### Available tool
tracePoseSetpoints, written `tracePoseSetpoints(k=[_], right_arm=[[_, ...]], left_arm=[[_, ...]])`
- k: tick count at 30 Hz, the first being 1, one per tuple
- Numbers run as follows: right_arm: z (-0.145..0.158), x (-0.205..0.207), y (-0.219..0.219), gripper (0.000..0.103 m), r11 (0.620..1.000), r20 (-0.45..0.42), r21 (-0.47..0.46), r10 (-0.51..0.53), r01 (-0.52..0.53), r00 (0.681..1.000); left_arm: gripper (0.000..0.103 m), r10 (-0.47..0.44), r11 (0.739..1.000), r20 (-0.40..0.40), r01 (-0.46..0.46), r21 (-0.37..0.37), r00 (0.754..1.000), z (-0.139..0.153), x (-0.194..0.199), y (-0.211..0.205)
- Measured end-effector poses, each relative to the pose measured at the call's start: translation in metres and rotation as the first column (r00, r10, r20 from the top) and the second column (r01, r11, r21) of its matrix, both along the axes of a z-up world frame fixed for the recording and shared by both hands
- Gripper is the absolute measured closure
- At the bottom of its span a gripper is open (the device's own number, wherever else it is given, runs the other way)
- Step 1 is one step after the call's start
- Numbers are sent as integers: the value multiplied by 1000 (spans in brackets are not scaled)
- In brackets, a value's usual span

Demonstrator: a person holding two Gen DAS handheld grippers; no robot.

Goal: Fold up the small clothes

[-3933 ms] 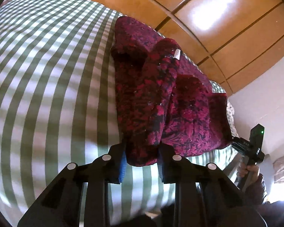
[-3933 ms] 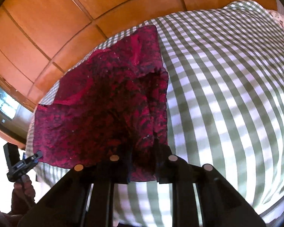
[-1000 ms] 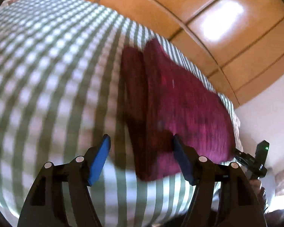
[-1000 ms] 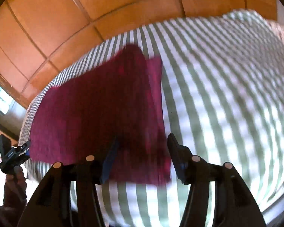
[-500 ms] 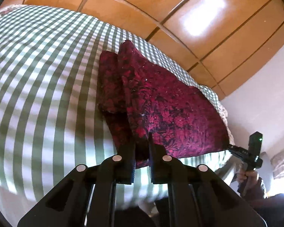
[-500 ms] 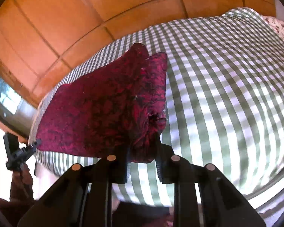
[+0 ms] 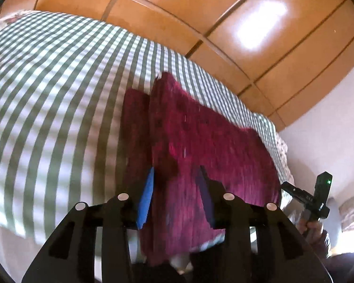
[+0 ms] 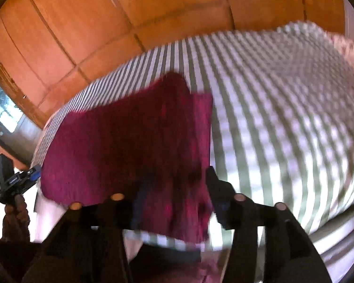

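A bed covered in green-and-white checked cloth [image 7: 59,99] stands against glossy orange-brown wooden panelling [image 7: 259,23] that mirrors bright light. A plain white wall [image 7: 323,141] adjoins it. A window [image 8: 2,110] shows beyond the bed's corner.

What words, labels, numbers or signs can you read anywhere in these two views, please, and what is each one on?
None can be read.
The other tool, seen from the left wrist, has pale marks on its body, too small and blurred to read.
The same goes for the other tool seen from the right wrist.
The dark red garment and the checked bed cover show only their patterns.
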State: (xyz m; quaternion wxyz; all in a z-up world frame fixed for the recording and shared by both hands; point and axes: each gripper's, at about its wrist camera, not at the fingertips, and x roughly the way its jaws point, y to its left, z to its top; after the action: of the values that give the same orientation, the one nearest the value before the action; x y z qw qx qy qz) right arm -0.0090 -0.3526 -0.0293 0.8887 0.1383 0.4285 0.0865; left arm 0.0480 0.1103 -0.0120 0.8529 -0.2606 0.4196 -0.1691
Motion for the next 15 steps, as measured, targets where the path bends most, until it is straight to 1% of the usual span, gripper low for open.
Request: tracePoseSetpoints(k=[1, 3, 4, 5, 6, 7, 8, 10, 11, 12, 13, 14, 15], right_arm=[[-1, 8, 1, 43, 1000, 3, -12, -8, 8, 1000], [-4, 32, 7, 43, 1000, -10, -21, -10, 10, 1000], [-8, 43, 11, 44, 1000, -26, -30, -7, 6, 1000], [-15, 54, 15, 48, 999, -55, -51, -4, 1, 998], [-22, 63, 20, 60, 998, -85, -59, 13, -18, 996], [-25, 67, 20, 80, 998, -97, -64, 21, -28, 995], [-22, 70, 24, 88, 995, -85, -99, 13, -21, 996], [-12, 68, 22, 91, 994, -41, -104, 7, -11, 999], [-8, 66, 17, 92, 995, -20, -104, -16, 14, 1000], [-8, 67, 13, 92, 993, -15, -117, -34, 32, 999], [-15, 69, 12, 92, 989, -27, -141, -40, 36, 999], [-22, 72, 14, 92, 988, -41, -152, -45, 38, 998], [-30, 74, 15, 92, 987, -56, -155, -50, 41, 997]], left_arm=[[67, 14, 1000, -13, -13, 4, 1000, 0, 11, -1], [67, 12, 1000, -32, -13, -11, 999, -3, 32, -5], [67, 22, 1000, -42, -23, -11, 999, -4, 41, -8], [67, 20, 1000, -49, -20, -11, 999, -4, 47, -11], [67, 10, 1000, -49, -10, 1, 999, -4, 57, -16], [74, 12, 1000, -45, -11, 18, 999, -4, 60, -19], [90, 9, 999, -33, -7, 46, 999, -1, 65, -22], [91, 19, 996, -3, -19, 84, 1000, 6, 67, -25], [91, 36, 992, 1, -35, 122, 999, 8, 68, -26], [91, 46, 989, -9, -44, 139, 999, 4, 71, -26], [91, 54, 985, -28, -48, 166, 998, -2, 75, -25], [91, 72, 974, -51, -59, 217, 996, -12, 79, -29], [91, 81, 969, -62, -64, 240, 995, -17, 81, -31]])
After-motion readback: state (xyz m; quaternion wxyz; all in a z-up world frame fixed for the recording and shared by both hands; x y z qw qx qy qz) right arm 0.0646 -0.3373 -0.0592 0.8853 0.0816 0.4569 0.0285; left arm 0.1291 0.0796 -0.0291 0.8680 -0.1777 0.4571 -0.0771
